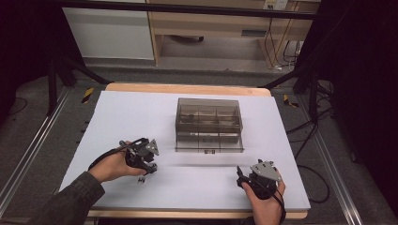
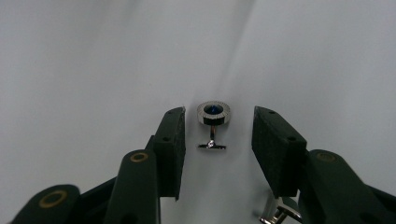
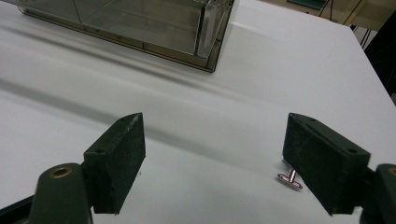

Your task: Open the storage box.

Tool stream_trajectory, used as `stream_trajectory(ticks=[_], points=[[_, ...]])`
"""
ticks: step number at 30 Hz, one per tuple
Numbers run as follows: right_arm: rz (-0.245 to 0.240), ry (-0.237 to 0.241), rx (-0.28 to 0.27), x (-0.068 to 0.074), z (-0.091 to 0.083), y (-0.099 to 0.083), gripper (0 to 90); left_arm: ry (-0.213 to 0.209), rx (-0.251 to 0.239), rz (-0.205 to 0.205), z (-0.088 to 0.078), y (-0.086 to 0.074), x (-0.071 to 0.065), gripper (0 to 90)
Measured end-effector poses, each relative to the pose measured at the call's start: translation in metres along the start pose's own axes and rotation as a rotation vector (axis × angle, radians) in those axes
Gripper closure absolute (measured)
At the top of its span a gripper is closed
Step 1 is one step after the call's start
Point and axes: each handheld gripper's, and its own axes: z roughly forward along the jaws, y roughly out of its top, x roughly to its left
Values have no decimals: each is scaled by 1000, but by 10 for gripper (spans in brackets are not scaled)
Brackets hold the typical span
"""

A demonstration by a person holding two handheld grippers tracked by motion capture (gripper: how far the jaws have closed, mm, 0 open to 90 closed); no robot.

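A silver cufflink [image 2: 213,114] with a dark blue stone lies on the white sheet, between the two jaws of my left gripper [image 2: 218,123]. The pads stand apart on either side of it and do not touch it, so the gripper is open. In the high view the left gripper [image 1: 143,172] points down at the sheet near the front left. A second cufflink [image 2: 280,213] shows beside the right-hand jaw. My right gripper [image 3: 215,128] hovers open near the front right of the table [image 1: 242,177], nothing between its jaws. Another cufflink [image 3: 290,178] lies just by its right-hand jaw.
A smoky clear plastic box [image 1: 209,124] with several compartments stands mid-table, beyond both grippers; its corner [image 3: 205,42] is ahead of the right gripper. The white sheet [image 1: 126,112] covers the wooden table. Dark stands and cables flank the table.
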Motion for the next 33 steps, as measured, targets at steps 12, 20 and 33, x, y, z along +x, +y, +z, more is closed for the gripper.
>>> stream_trajectory(ticks=[12,20,33], points=[[10,-1,-2,-4,0,-1,212,-14,14,-18,6,1,6,692],[2,-4,-4,-4,0,-1,211,1,1,-23,4,0,4,725],[-1,-10,-2,-3,0,0,145,55,-137,1,-29,0,3,726]])
